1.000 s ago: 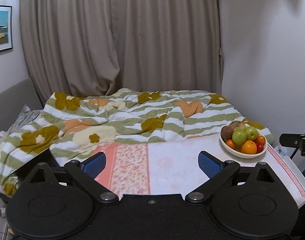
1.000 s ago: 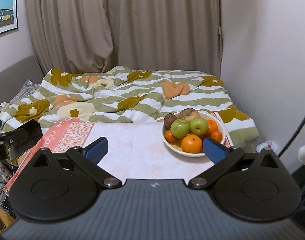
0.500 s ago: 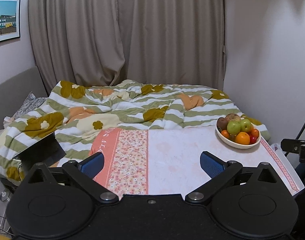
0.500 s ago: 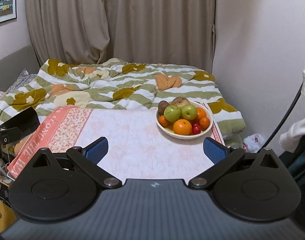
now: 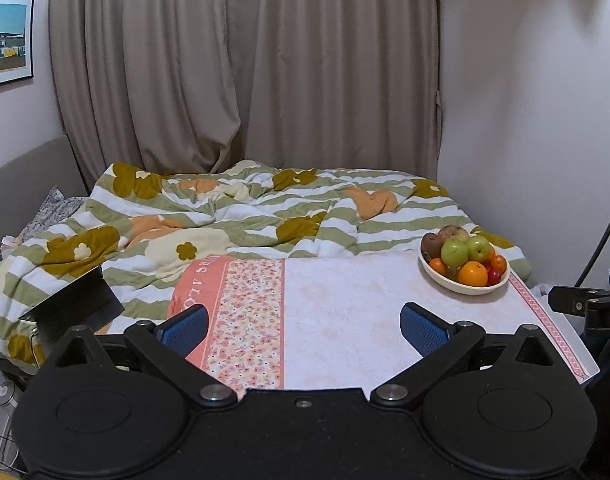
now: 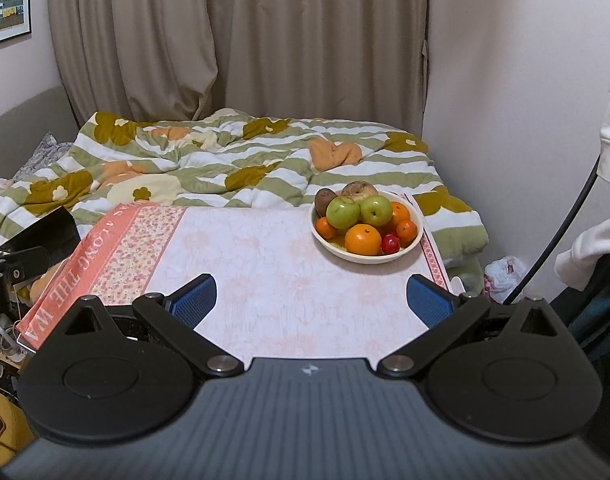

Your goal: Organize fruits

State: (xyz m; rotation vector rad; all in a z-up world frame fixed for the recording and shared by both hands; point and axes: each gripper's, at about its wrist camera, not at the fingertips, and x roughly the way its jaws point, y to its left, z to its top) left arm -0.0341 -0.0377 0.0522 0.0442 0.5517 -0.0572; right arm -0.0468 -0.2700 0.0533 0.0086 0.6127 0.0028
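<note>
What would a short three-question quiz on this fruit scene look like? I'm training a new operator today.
1. True or false: the right gripper is shut on a green apple.
2. Where does the bowl stand on the table? A) near left corner B) far right corner C) centre
3. Fill in: the small red fruit lies right of the large ____.

Key: 1 false, both grippers are open and empty, the left gripper too; 2 B; 3 orange.
</note>
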